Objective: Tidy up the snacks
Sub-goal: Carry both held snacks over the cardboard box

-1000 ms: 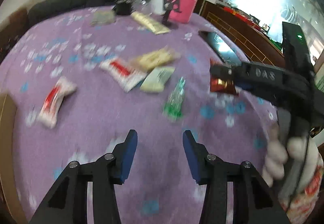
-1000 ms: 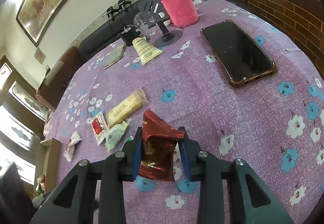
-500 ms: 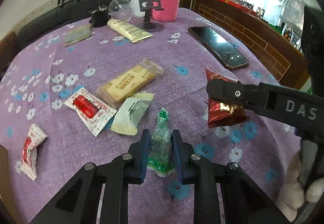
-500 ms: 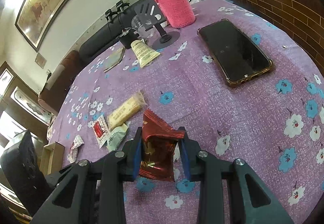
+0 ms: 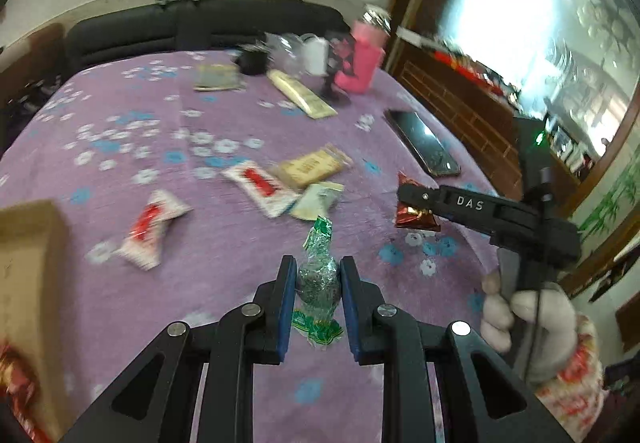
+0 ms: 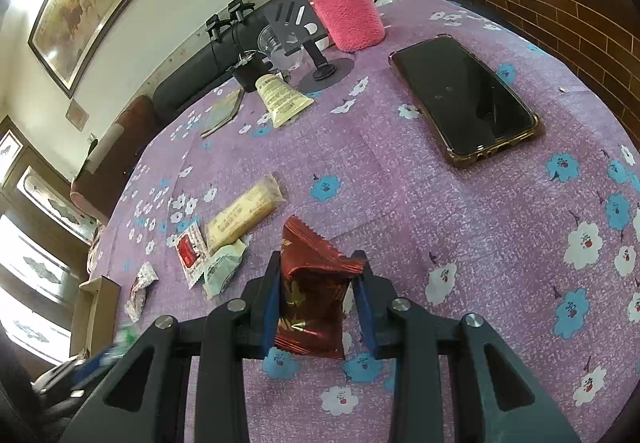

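Note:
My left gripper is shut on a green-wrapped candy and holds it above the purple flowered tablecloth. My right gripper is shut on a dark red snack packet; it also shows in the left wrist view. On the cloth lie a yellow bar, a red-and-white packet, a pale green packet and another red-and-white packet. A cardboard box stands at the left edge.
A black phone lies at the right. At the back stand a pink-sleeved bottle, a phone stand, a clear cup, a cream tube and a flat packet. A dark sofa lies behind.
My left gripper closed on the green candy, then lifted it and drew back to the left, so the box came into view. The right gripper held still with the red packet.

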`<move>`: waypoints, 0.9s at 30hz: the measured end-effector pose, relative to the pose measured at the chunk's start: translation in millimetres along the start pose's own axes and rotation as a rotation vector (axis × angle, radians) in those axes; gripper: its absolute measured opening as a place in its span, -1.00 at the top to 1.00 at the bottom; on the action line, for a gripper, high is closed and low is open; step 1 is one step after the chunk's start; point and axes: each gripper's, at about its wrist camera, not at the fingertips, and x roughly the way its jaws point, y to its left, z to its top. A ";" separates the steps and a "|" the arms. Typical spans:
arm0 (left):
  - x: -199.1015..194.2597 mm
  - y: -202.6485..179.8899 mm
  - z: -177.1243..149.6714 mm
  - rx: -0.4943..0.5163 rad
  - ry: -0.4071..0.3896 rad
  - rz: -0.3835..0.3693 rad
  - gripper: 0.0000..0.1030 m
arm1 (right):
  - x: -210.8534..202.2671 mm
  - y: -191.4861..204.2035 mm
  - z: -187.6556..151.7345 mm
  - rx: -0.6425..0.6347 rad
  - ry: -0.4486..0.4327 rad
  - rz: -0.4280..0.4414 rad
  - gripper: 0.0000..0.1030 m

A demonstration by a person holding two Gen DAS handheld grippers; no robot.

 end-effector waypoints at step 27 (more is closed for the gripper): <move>-159.4 207.8 -128.9 -0.433 -0.108 0.310 0.56 | -6.8 255.0 -101.2 -0.439 0.177 0.277 0.38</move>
